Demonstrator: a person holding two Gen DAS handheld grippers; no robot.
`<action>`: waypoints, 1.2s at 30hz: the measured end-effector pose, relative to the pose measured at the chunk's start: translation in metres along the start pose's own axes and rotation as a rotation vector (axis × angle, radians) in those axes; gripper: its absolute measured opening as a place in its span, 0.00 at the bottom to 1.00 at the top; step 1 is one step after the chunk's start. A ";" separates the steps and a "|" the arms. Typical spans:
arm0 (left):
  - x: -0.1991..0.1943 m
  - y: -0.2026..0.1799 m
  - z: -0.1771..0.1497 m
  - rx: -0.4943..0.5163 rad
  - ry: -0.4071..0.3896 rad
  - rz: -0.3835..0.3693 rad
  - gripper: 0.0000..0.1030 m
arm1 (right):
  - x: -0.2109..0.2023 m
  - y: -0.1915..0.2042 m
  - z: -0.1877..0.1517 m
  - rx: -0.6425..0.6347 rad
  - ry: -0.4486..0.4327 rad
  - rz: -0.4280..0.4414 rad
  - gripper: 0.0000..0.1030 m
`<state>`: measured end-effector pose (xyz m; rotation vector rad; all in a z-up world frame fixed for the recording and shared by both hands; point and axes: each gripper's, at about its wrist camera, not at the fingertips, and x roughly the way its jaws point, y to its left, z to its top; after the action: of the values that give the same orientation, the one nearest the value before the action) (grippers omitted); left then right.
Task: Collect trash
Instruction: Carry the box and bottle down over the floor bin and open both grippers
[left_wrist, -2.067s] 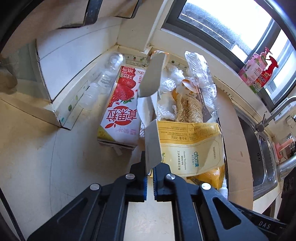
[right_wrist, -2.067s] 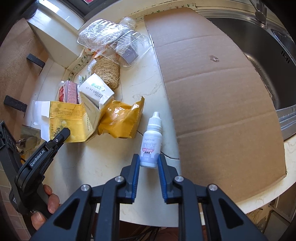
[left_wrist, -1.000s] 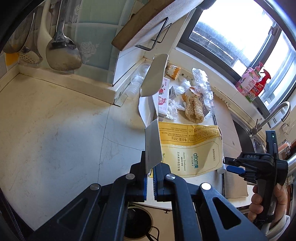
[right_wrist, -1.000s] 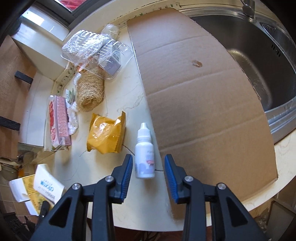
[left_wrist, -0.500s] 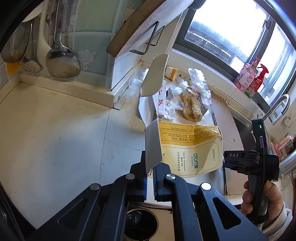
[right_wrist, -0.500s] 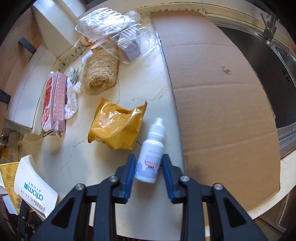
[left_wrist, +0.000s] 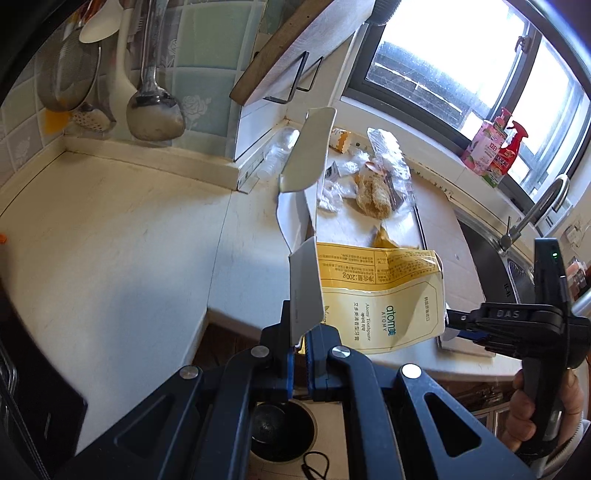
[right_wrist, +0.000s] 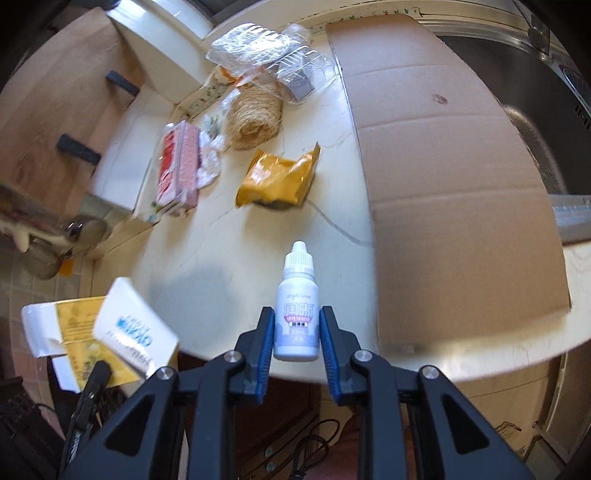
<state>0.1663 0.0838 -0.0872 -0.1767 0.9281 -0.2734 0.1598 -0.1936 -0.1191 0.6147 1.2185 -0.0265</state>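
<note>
Above the worktop (right_wrist: 229, 258) edge, the right tool (right_wrist: 296, 332) clamps a light, rigid dropper bottle (right_wrist: 297, 310) by its body, while the left tool (left_wrist: 300, 354) pinches a flimsy toothpaste carton (left_wrist: 380, 295) by one flap.

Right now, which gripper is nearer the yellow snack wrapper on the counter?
Right. The right gripper, shut on the eye-drop bottle, hangs just before the yellow snack wrapper; the left gripper holds the toothpaste box farther off.

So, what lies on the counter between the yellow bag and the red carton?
In the right wrist view, crumpled clear plastic lies beside the red carton; from there to the yellow bag the counter is bare.
</note>
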 end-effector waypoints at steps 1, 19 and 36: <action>-0.004 -0.001 -0.008 0.001 0.006 0.004 0.02 | -0.007 -0.001 -0.008 -0.012 0.002 0.006 0.24; 0.071 -0.011 -0.210 0.076 0.385 0.230 0.03 | 0.024 -0.076 -0.156 -0.064 0.235 0.031 0.24; 0.241 0.000 -0.271 0.170 0.617 0.369 0.48 | 0.213 -0.139 -0.162 0.018 0.383 -0.083 0.24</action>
<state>0.0849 0.0008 -0.4306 0.2526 1.5166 -0.0579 0.0504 -0.1725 -0.3987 0.6012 1.6162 0.0112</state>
